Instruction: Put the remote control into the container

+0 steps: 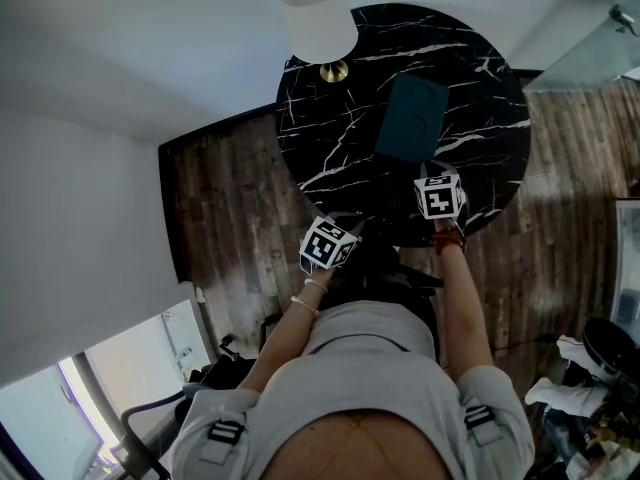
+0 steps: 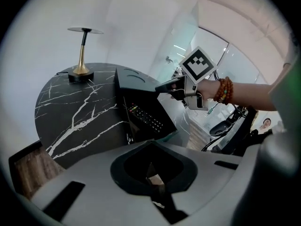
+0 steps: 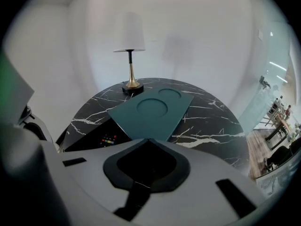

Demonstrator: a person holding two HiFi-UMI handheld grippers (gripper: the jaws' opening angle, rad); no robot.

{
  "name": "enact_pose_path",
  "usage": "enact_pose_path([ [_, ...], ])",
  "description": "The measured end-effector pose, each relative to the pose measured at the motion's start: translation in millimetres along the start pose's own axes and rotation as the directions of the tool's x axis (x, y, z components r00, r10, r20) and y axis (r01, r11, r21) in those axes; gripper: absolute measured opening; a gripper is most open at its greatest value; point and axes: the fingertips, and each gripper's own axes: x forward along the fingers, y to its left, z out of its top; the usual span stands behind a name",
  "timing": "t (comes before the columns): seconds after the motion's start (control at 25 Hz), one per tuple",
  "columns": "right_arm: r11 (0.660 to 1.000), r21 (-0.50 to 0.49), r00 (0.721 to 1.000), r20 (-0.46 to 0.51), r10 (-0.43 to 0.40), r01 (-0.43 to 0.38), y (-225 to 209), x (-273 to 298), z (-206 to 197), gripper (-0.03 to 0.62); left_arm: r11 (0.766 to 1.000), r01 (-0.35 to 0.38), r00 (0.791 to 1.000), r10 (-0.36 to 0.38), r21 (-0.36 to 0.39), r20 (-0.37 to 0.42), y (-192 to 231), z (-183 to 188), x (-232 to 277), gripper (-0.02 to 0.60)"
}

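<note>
A dark teal container (image 1: pixel 410 118) with two round hollows in its flat lid (image 3: pixel 150 109) stands on the round black marble table (image 1: pixel 330 138). The black remote control (image 2: pixel 146 117) lies in the dark space under the lid, and its coloured buttons (image 3: pixel 108 140) show in the right gripper view. My right gripper (image 2: pixel 164 85) is shut, with its tip at the lid's near edge. Whether it touches the lid I cannot tell. My left gripper (image 1: pixel 340 230) hovers at the table's near edge, facing the container's open side. Its jaws are hidden.
A lamp with a white shade (image 1: pixel 320 18) and a gold base (image 2: pixel 81 70) stands at the table's far side. Wooden floor (image 1: pixel 230 218) surrounds the table. A glass partition (image 3: pixel 277 93) is to the right, and a white wall is behind.
</note>
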Motion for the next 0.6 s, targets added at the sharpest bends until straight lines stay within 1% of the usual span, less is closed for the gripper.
enact_pose_path([
  [0.28,0.999,0.042,1.0,-0.017,0.02,-0.019,-2,-4,0,0.012,1.0,0.024,0.998,-0.023,0.012,-0.051,-6,-8,13,0.002],
  [0.6,0.998,0.041,0.999,-0.014,0.047,-0.047,0,-1,-1,0.012,1.0,0.029,0.997,-0.028,0.008,-0.074,-5,-9,21,0.002],
])
